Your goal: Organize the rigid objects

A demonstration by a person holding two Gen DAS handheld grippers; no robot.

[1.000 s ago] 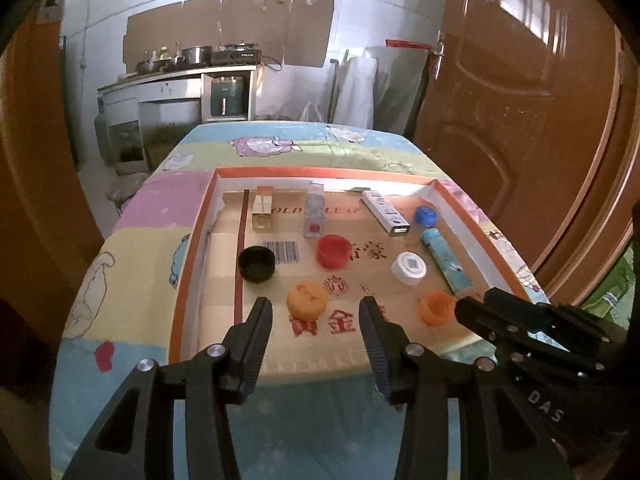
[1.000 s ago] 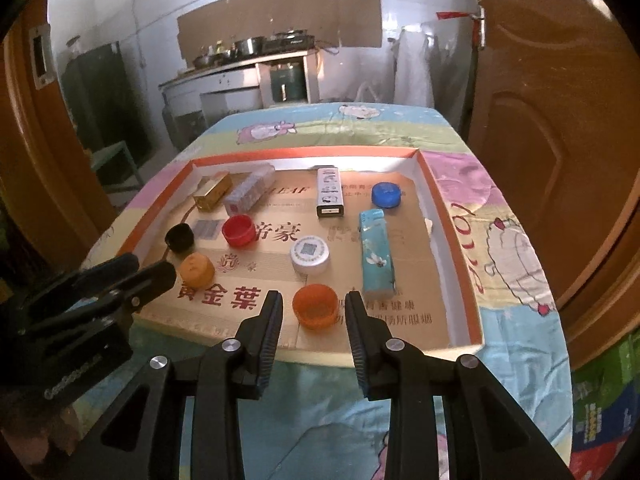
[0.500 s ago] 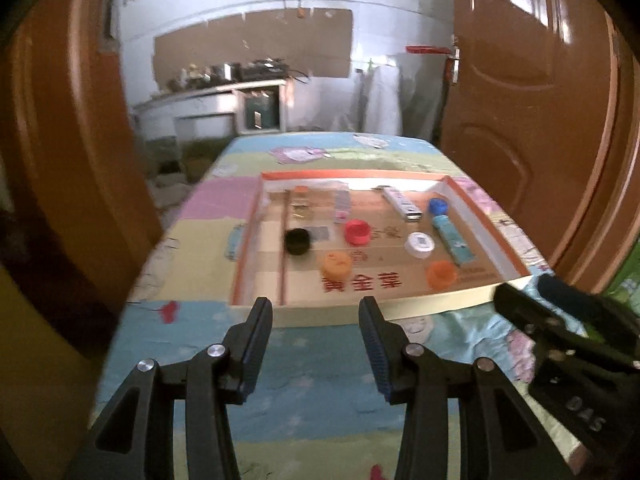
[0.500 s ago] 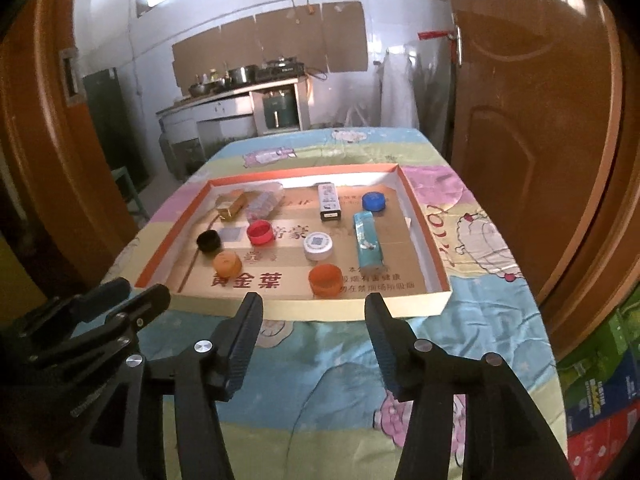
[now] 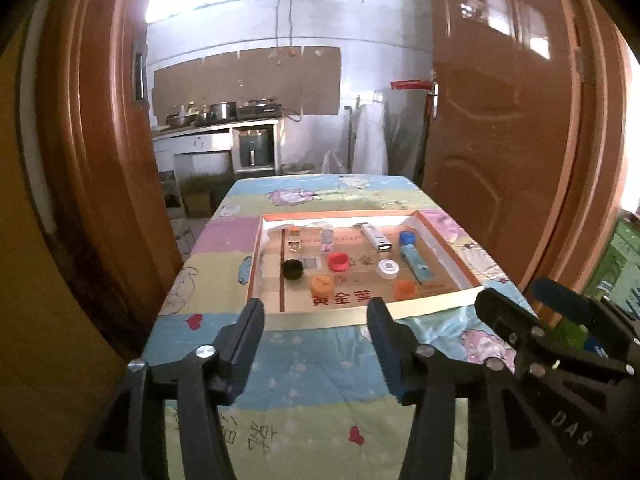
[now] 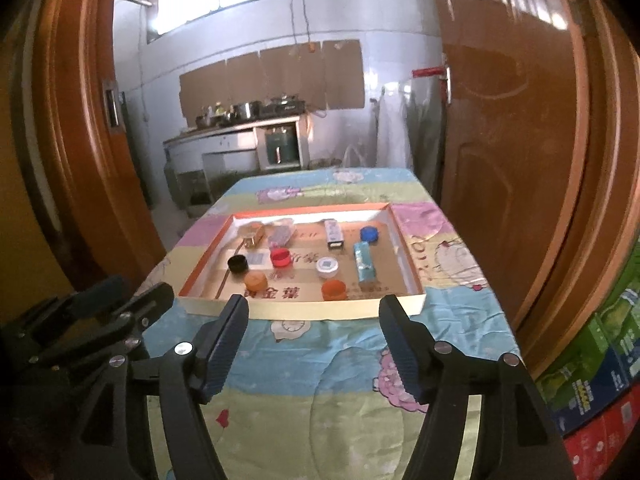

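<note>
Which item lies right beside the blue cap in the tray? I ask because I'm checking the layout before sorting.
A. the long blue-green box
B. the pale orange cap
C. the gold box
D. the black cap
A: in the right wrist view the blue cap sits at the tray's far right, with the long blue-green box just in front of it; the black cap lies at the tray's left side.

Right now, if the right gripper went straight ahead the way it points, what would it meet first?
Probably the tray's near wall, or the tablecloth just short of it; depth is unclear. The right gripper is open and empty.
</note>
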